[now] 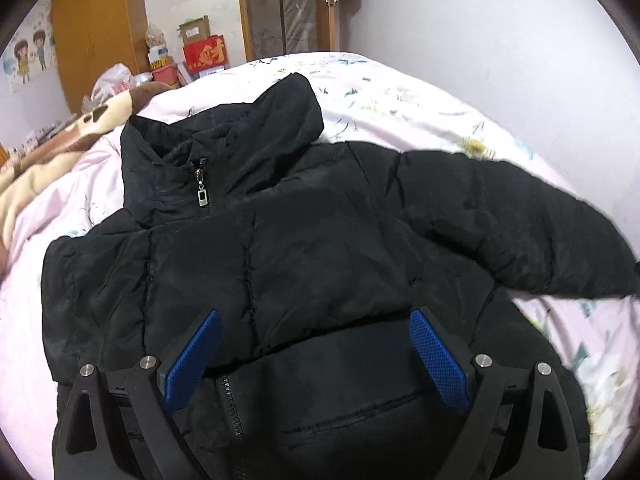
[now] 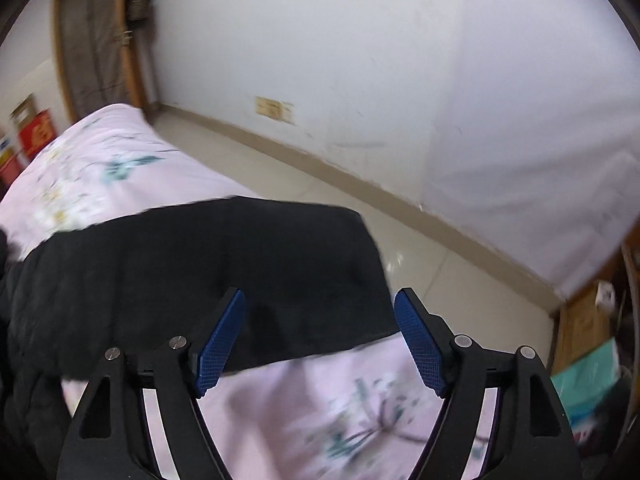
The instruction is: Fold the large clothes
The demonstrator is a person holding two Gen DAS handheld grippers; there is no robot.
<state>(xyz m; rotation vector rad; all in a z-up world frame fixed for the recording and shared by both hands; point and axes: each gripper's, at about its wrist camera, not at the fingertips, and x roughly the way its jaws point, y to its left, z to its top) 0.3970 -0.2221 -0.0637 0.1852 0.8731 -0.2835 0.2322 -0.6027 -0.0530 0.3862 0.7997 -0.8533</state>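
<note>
- Left wrist view: the left gripper (image 1: 314,322) has its jaws spread wide with nothing between the blue pads (image 1: 192,364); they hover over the front of a black puffer jacket (image 1: 280,248) without pinching any fabric.
- The jacket lies spread on a bed (image 1: 400,92) covered with a pale pink floral sheet, filling the space directly under and ahead of the jaws.
- Its zip line (image 1: 230,408) runs down just inside the left pad, and the silver zip pull (image 1: 203,196) hangs at the upright collar (image 1: 192,148), ahead of the jaws and a little to their left.
- One sleeve (image 1: 520,224) stretches out ahead and to the right of the jaws, lying across the sheet.
- Beyond the collar, far ahead to the left, sit a red box (image 1: 206,56) and other boxes against the wall, with a wooden wardrobe (image 1: 100,28) beside them.
- Right wrist view: the right gripper (image 2: 320,316) also has its jaws wide apart and empty; the picture is blurred.
- The end of the black sleeve (image 2: 240,264) lies across the bed (image 2: 100,152) just ahead of the jaws, its near edge between the two pads and its outer end at the bed's edge.
- Pink floral sheet (image 2: 340,408) shows beneath and between the jaws.
- To the right of and beyond the jaws is the tiled floor (image 2: 400,232) meeting a white wall (image 2: 400,60).
</note>
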